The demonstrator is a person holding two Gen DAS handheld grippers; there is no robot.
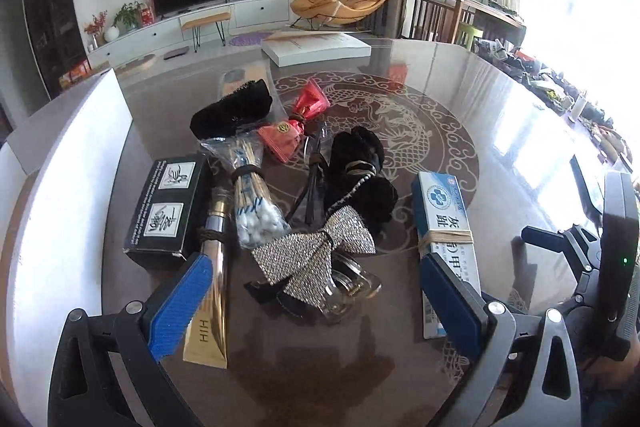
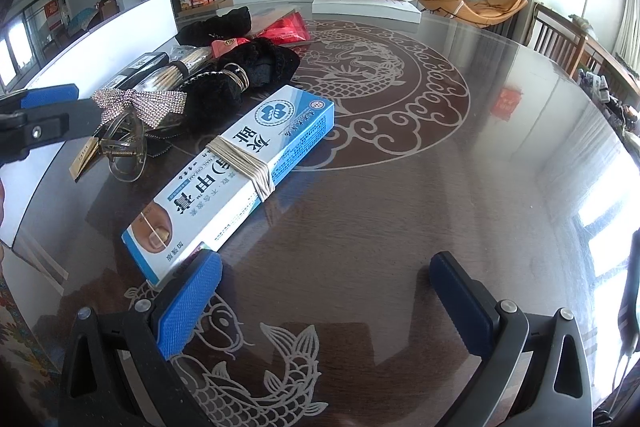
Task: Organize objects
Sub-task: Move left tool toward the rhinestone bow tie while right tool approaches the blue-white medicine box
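A pile of small items lies on a round glass table (image 1: 460,99). A rhinestone bow hair clip (image 1: 316,259) lies nearest my left gripper (image 1: 316,291), which is open and empty just before it. Around it are a gold tube (image 1: 214,279), a cotton swab bundle (image 1: 256,203), a black box (image 1: 168,211), black velvet scrunchies (image 1: 360,179), red packets (image 1: 296,123) and a blue-white cream box (image 1: 444,227) bound with a rubber band. My right gripper (image 2: 326,291) is open and empty, its left finger beside the cream box (image 2: 236,167).
A white board (image 1: 60,187) stands along the table's left edge. A flat white box (image 1: 316,47) lies at the table's far side. The left gripper shows at the left of the right wrist view (image 2: 44,119). Wooden chairs and clutter stand at the right.
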